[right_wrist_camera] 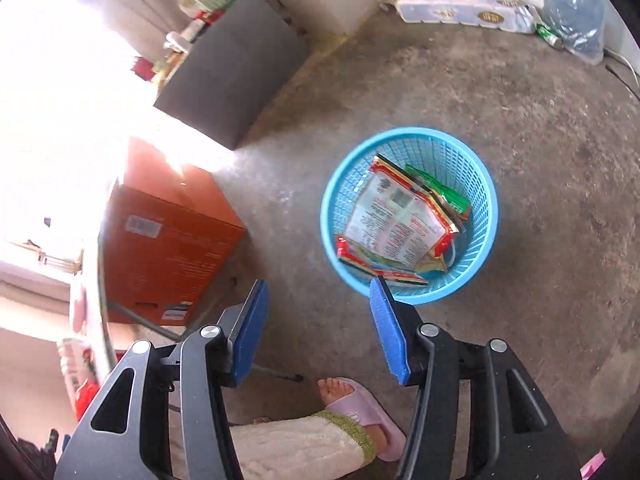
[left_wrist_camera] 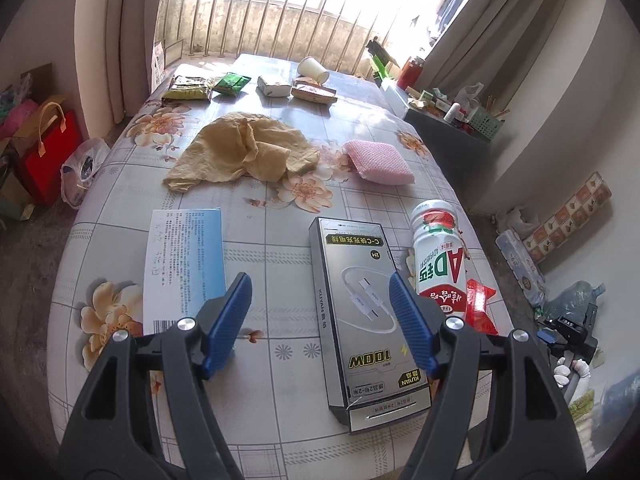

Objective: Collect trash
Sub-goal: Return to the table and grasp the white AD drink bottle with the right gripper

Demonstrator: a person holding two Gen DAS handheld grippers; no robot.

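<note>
In the left wrist view my left gripper (left_wrist_camera: 320, 284) is open and empty above the near table edge. Under it lies a silver cable box (left_wrist_camera: 362, 304). A white-and-red drink bottle (left_wrist_camera: 438, 256) lies to its right, with a red wrapper (left_wrist_camera: 480, 308) beside it. A white-blue paper slip (left_wrist_camera: 184, 264) lies to the left. In the right wrist view my right gripper (right_wrist_camera: 318, 286) is open and empty, above the floor just left of a blue mesh trash basket (right_wrist_camera: 486, 216) holding a red-white snack bag (right_wrist_camera: 396, 216) and a green wrapper (right_wrist_camera: 444, 192).
A yellow cloth (left_wrist_camera: 244, 152) and pink sponge (left_wrist_camera: 380, 162) lie mid-table. Snack packets (left_wrist_camera: 188, 88), small boxes (left_wrist_camera: 314, 94) and a paper cup (left_wrist_camera: 314, 69) lie at the far end. An orange carton (right_wrist_camera: 168, 236) stands under the table; a slippered foot (right_wrist_camera: 356, 400) is below the gripper.
</note>
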